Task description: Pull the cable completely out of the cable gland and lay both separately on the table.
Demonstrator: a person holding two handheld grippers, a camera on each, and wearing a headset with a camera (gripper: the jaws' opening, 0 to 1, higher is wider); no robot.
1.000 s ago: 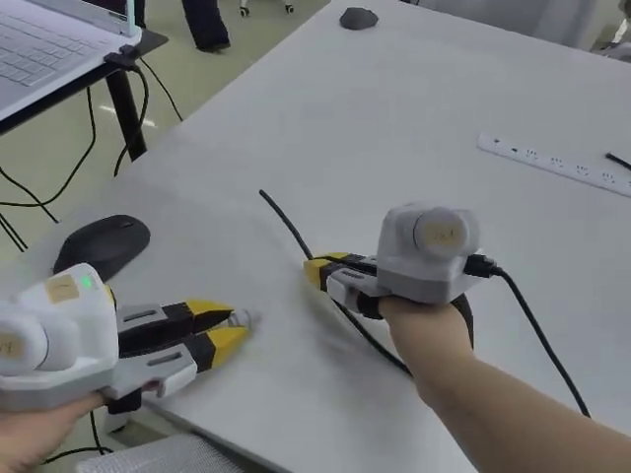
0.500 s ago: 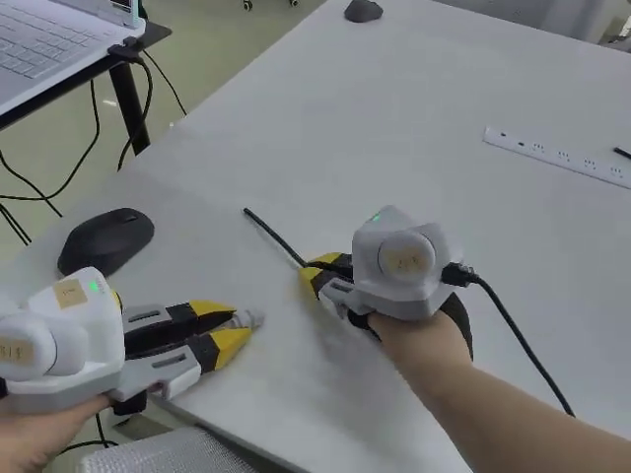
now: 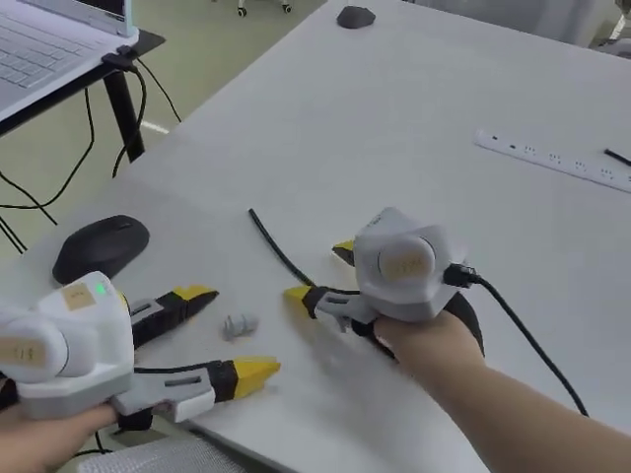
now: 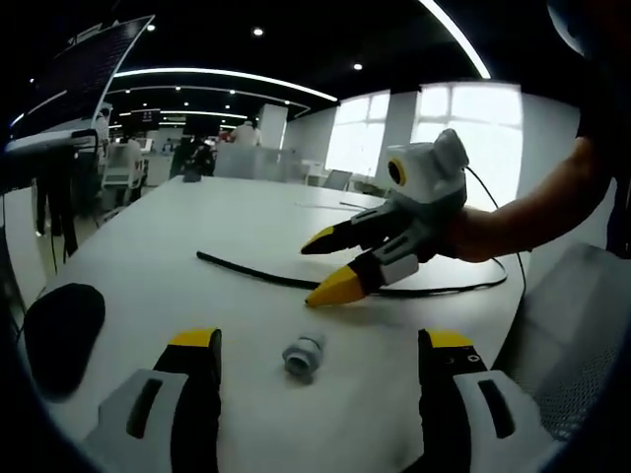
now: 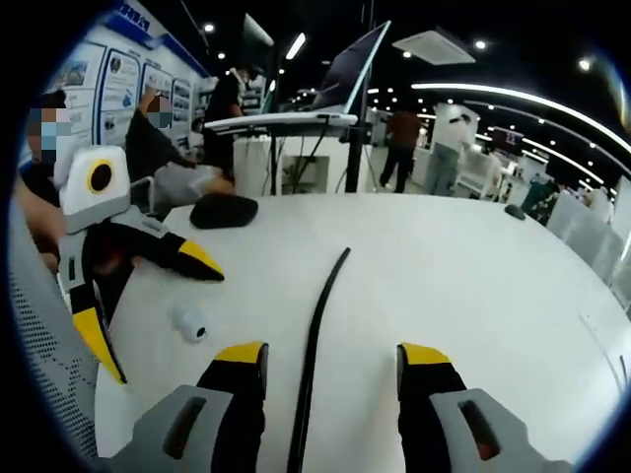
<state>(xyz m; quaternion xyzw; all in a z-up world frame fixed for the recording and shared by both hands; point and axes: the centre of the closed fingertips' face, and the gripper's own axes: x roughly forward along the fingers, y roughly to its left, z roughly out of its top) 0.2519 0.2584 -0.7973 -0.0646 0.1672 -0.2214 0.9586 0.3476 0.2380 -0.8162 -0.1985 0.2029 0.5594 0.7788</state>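
Note:
A small grey cable gland (image 3: 240, 325) lies loose on the white table (image 3: 414, 128), between the spread jaws of my left gripper (image 3: 237, 331), which is open. The gland (image 4: 303, 356) sits just ahead of those jaws in the left gripper view. A thin black cable (image 3: 279, 252) lies flat on the table, apart from the gland. It runs between the jaws of my right gripper (image 3: 320, 273), which is open and touches neither. In the right gripper view the cable (image 5: 317, 335) passes up the middle and the gland (image 5: 189, 323) lies to its left.
A black mouse (image 3: 101, 248) rests at the table's left edge near my left gripper. A white power strip (image 3: 552, 163) lies at the far right, and another dark mouse (image 3: 355, 17) at the far end. A laptop (image 3: 49, 39) stands on a side stand to the left.
Both grippers have opened. The left one let go of the gland, which now lies on the table, and the right one let go of the cable.

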